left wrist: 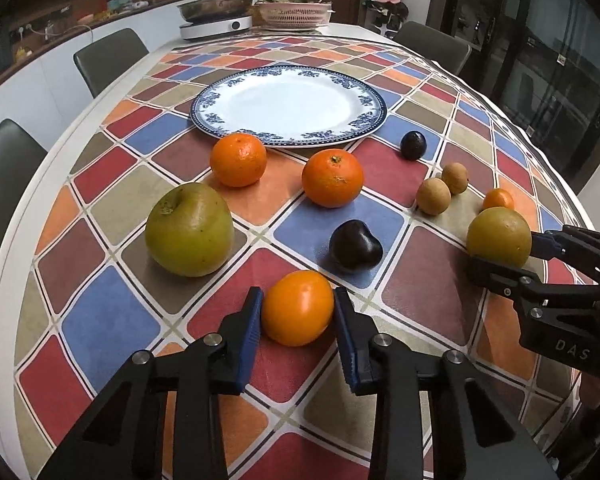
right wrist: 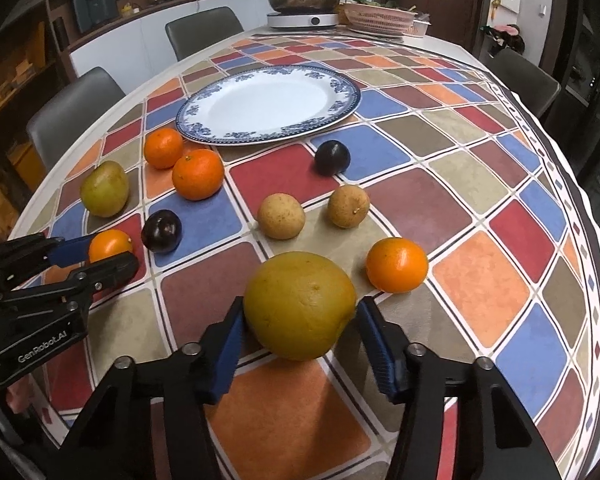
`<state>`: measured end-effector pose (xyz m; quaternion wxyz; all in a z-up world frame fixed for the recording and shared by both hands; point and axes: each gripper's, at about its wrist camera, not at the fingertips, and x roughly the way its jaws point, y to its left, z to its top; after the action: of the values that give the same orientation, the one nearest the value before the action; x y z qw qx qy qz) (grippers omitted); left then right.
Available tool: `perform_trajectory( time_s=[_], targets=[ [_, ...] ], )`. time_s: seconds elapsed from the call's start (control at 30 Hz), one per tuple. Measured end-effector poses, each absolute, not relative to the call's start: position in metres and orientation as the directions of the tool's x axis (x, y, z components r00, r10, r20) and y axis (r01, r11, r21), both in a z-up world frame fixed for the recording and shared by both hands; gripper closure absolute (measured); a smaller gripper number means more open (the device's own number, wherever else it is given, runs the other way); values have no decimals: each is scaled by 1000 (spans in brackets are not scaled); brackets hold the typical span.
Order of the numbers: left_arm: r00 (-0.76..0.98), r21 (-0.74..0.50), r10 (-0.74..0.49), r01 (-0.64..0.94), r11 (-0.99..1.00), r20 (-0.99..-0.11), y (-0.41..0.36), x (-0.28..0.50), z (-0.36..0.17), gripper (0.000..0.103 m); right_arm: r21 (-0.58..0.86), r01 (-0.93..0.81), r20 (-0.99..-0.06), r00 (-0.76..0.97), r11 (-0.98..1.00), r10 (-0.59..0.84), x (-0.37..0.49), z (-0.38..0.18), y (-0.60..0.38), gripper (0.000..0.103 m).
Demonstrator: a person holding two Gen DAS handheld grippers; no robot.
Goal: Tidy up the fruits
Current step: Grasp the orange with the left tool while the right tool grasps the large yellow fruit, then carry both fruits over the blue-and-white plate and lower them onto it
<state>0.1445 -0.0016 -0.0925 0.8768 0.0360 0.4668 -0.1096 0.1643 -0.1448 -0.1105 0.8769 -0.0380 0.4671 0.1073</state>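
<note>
My left gripper point(left wrist: 298, 308) is shut on a small orange fruit point(left wrist: 297, 308) that rests on the table; the same fruit point(right wrist: 110, 245) and the gripper point(right wrist: 100, 254) show in the right wrist view. My right gripper point(right wrist: 300, 324) is shut on a yellow-green round fruit point(right wrist: 300, 306), also seen in the left wrist view point(left wrist: 499, 237), where the right gripper point(left wrist: 508, 254) sits at the right edge. An empty blue-rimmed white plate point(left wrist: 374, 122) lies further back point(right wrist: 348, 110). Loose fruit lies between: a green apple point(left wrist: 190, 230), two oranges point(left wrist: 238, 159) point(left wrist: 332, 177), and two dark plums point(left wrist: 355, 245) point(left wrist: 413, 145).
Two small tan fruits point(right wrist: 281, 216) point(right wrist: 348, 206) and a small orange point(right wrist: 396, 265) lie near my right gripper. A cooker with a metal bowl point(left wrist: 216, 16) and a pink basket point(left wrist: 294, 14) stand at the table's far end. Grey chairs point(left wrist: 110, 56) surround the table.
</note>
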Motion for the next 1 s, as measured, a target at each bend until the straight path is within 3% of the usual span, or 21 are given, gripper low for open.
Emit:
perform_trajectory(
  time_s=[0.47, 1.0],
  targets=[
    [580, -17, -149, 226, 974, -801, -2, 136, -78, 69, 28, -232, -813, 560, 972, 157, 158, -104, -144, 52],
    [659, -48, -197, 237, 970, -726, 0, 138, -19, 69, 110, -287, -738, 618, 951, 272, 157, -49, -140, 52]
  ],
)
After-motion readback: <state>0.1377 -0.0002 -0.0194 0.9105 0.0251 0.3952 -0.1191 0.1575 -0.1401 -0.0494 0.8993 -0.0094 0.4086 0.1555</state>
